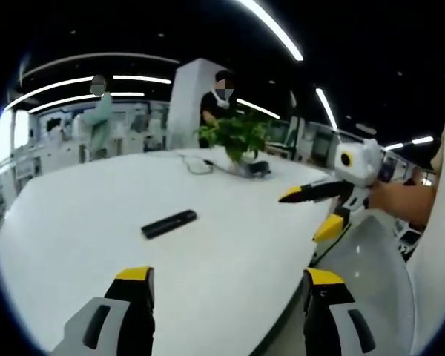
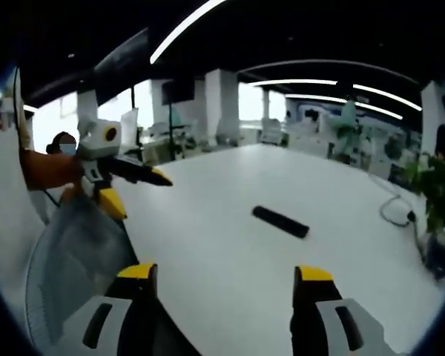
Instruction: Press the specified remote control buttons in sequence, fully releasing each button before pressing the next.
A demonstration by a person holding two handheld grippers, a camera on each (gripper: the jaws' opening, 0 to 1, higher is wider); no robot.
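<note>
Hovering with both pairs of jaws spread wide and empty, we see the remote control (image 1: 169,223) (image 2: 280,221) lying well ahead on the white counter (image 1: 81,222); a slanted press could skid it or hit a neighbouring button.

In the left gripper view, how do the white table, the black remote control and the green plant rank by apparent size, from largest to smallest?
1. White table, by far the largest.
2. Green plant.
3. Black remote control.
The plant stands farther from the camera than the remote, and the two look nearly alike, so their order is unsure.
</note>
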